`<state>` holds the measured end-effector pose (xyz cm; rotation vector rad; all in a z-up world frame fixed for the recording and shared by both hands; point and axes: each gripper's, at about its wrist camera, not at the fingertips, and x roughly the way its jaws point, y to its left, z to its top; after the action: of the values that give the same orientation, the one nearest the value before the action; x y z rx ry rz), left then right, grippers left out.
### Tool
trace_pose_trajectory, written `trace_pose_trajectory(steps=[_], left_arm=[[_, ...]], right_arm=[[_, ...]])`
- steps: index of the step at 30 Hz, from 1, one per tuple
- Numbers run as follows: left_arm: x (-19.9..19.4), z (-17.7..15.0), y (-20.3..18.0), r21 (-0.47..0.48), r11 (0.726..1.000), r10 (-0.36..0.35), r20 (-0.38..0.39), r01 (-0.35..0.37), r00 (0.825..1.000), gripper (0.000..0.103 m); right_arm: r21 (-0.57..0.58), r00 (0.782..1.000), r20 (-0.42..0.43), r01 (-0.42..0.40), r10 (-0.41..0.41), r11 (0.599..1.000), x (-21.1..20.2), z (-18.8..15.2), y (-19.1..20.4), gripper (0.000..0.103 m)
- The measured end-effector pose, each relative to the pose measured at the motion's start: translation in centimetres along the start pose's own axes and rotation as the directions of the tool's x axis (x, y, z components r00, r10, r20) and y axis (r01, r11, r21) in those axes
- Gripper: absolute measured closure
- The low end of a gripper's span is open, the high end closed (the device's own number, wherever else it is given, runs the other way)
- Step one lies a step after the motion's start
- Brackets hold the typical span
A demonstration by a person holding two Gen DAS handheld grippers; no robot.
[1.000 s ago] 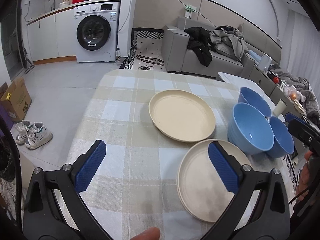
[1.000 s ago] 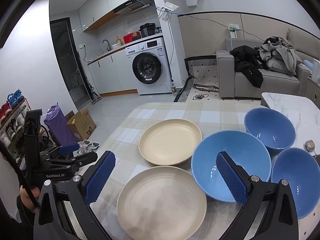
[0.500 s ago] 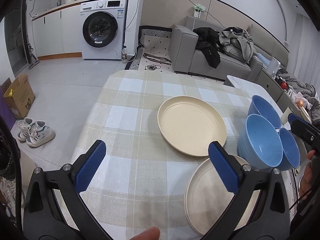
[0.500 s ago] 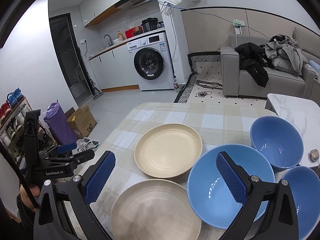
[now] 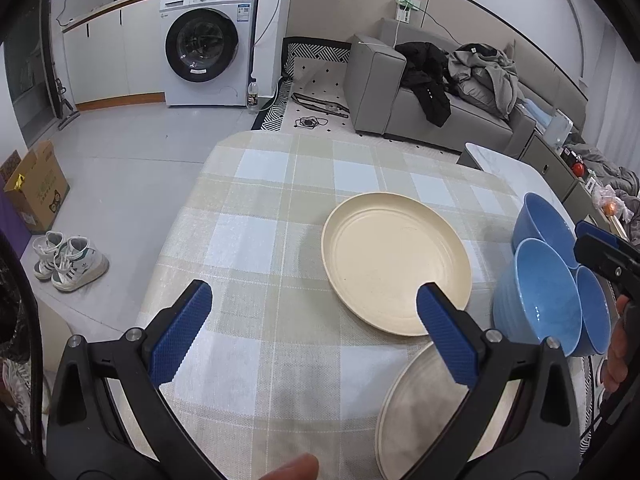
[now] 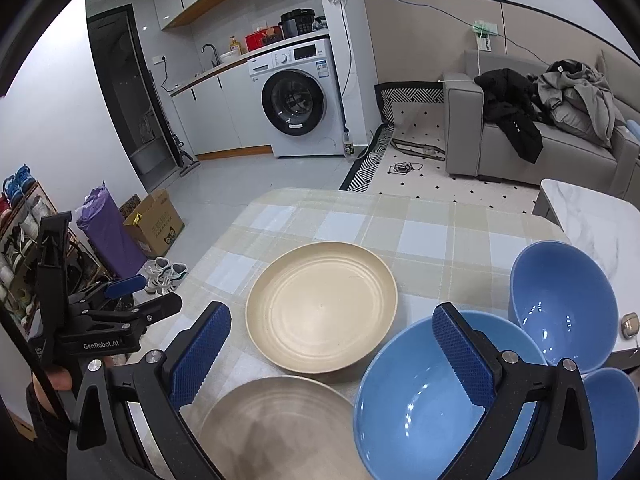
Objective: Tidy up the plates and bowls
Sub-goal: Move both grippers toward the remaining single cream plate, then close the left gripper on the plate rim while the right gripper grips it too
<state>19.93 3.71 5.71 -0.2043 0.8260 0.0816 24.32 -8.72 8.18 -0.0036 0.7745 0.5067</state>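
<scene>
Two cream plates lie on the checked tablecloth: the far plate (image 5: 396,264) (image 6: 322,306) mid-table and the near plate (image 5: 424,412) (image 6: 276,428) at the front edge. Three blue bowls stand to their right: the big bowl (image 5: 540,296) (image 6: 420,408), the far bowl (image 5: 540,216) (image 6: 564,304) and a third bowl (image 5: 594,312) (image 6: 612,420) at the edge. My left gripper (image 5: 316,328) is open and empty over the cloth, left of the near plate. My right gripper (image 6: 332,352) is open and empty, hovering between the near plate and the big bowl.
The table (image 5: 256,200) ends at the left over a tiled floor with sneakers (image 5: 68,256) and a cardboard box (image 5: 32,192). A washing machine (image 5: 204,48) and a grey sofa (image 5: 440,92) stand beyond. A marble side table (image 6: 588,216) adjoins at the right.
Both grippers have drawn back and up from the table, so plates and bowls sit lower in view. The left view has swung left. Jaws unchanged.
</scene>
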Motion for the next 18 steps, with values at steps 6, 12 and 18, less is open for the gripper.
trace_pose_trajectory(steps=[6,12,18], left_arm=[[2.0,0.8,-0.2,0.005,1.0,0.006,-0.022,-0.006,1.0,0.001],[3.6,1.6,-0.3,-0.002,1.0,0.006,-0.04,-0.006,0.999,0.001],[4.5,2.6,-0.5,-0.002,1.0,0.007,-0.043,-0.007,0.999,0.001]], right_arm=[[-0.005,1.0,-0.023,0.014,-0.014,1.0,1.5,1.0,-0.7,0.0],[-0.005,0.999,-0.044,0.025,-0.026,1.0,2.7,1.9,-1.4,0.0],[0.011,0.999,-0.039,0.009,-0.009,1.0,3.4,3.5,-2.1,0.0]])
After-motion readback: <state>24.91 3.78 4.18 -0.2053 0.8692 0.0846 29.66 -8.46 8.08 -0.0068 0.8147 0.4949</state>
